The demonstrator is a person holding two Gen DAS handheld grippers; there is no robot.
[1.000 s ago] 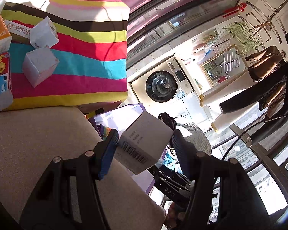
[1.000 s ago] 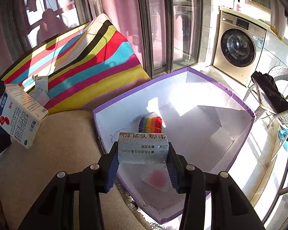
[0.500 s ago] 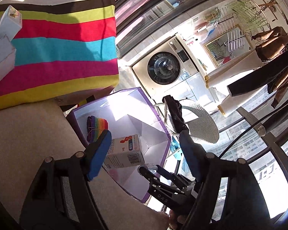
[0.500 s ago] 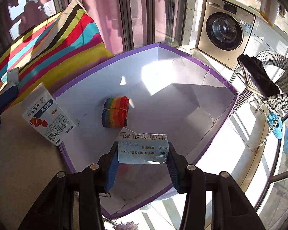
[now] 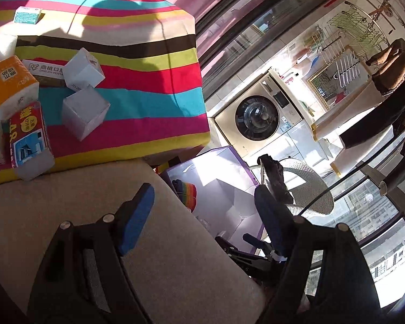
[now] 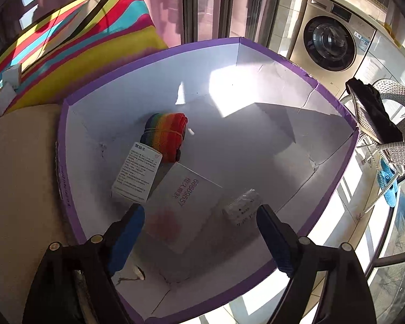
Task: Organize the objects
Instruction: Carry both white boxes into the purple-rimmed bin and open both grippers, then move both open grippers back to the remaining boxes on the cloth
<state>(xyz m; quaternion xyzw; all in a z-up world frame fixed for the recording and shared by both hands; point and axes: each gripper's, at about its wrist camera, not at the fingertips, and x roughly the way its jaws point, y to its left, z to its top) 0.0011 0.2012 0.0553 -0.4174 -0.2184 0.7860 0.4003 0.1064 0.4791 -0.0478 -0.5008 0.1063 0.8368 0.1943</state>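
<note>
White paper boxes (image 5: 85, 112) on the striped cushion (image 5: 137, 86) lie up-left of my left gripper (image 5: 205, 210), nearer than my right gripper (image 6: 199, 232); both just spread wide, holding nothing.

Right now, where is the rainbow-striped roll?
In the right wrist view, the rainbow-striped roll lies inside the purple-rimmed box, left of centre, touching the white printed carton.

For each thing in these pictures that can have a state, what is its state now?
left gripper: open, holds nothing
right gripper: open, jaws just opened, nothing between them
purple box: open on top, holds items
rainbow roll: lying in the purple box
printed carton: lying in the purple box, against the rainbow roll
small packet: blurred, below the right gripper, in the purple box
washing machine: door shut
</note>
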